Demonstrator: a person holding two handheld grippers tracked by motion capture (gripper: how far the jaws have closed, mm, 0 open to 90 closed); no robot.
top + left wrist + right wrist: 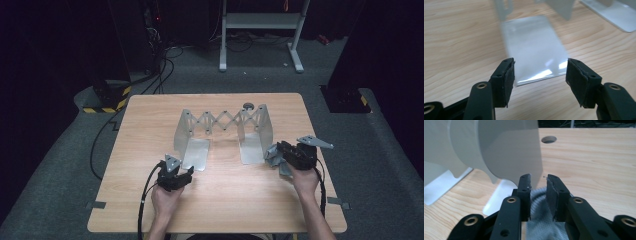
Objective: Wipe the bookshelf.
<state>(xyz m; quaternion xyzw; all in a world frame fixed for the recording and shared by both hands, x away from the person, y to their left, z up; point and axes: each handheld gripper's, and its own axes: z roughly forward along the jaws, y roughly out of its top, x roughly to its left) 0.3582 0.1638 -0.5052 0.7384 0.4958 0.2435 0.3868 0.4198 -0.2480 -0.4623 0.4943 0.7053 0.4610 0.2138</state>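
Right tongs [538, 182] grip grey cloth [541, 225] beside expandable metal bookend [222, 132]; left tongs [540, 75] open. Next: wipe its plate.

The table [225, 200] is pale wood with a smooth, matt grain. The folding rack [222, 131] is grey metal, its near left foot glossy. The cloth [541, 227] is grey, ribbed knit.

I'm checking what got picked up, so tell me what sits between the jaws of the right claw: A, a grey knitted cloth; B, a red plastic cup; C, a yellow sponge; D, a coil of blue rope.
A: the right gripper view shows a grey knitted cloth pinched between the jaws of the right claw, beside the metal rack.
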